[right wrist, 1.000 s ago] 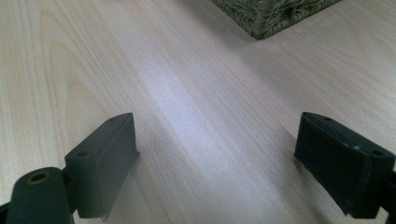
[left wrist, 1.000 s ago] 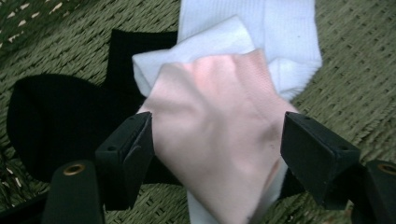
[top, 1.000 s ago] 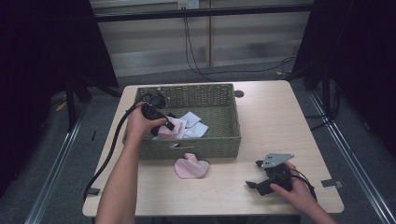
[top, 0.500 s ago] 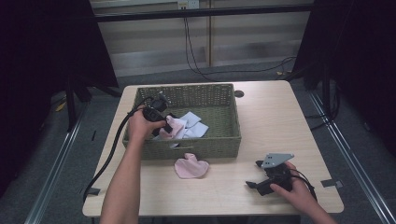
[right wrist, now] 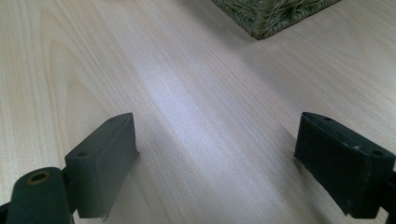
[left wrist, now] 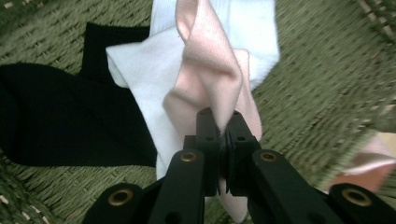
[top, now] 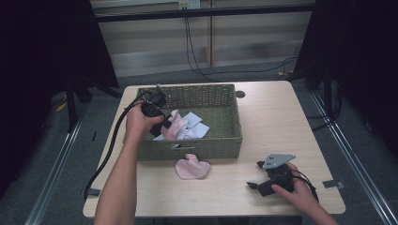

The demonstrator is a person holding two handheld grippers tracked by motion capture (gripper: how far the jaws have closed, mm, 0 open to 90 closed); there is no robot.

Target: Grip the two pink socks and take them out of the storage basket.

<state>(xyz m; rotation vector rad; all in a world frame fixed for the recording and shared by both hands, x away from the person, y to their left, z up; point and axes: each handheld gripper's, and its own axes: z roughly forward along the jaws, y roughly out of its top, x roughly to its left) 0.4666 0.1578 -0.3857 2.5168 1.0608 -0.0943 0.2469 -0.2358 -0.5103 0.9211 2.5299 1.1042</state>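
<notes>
- The right tool (top: 256, 180) rests on the near right part of the tabletop (top: 281, 122) under the person's right hand (top: 295, 192), its jaws spread wide with only bare wood between them. The hand and the grey three-cornered plate cover much of its body in the high view, and the forearm is cut off by the bottom edge.
- In the right gripper view, the two black pads (right wrist: 105, 158) stand well apart, and a corner of the green wicker basket (right wrist: 271, 14) is cut off by the top edge.
- A loose pink sock (top: 191, 168) lies flat on the tabletop just in front of the basket's near wall (top: 187, 147).
- The left tool (left wrist: 219, 121) has just been closing, and its jaws are now pinched on a fold of a second pink sock (left wrist: 210, 70), held inside the basket above the other laundry.
- In the high view the left hand (top: 141, 123) hides most of that tool (top: 165, 127), so the grip itself is hard to see there; the held pink sock (top: 174, 124) hangs beside it.
- Beneath it lies a white sock (left wrist: 140, 74), partly covered by the pink one, and a black sock (left wrist: 60, 121) that runs out past the left edge.
- A blurred pink patch (left wrist: 369, 163) at the lower right of the left gripper view is too smeared to identify.
</notes>
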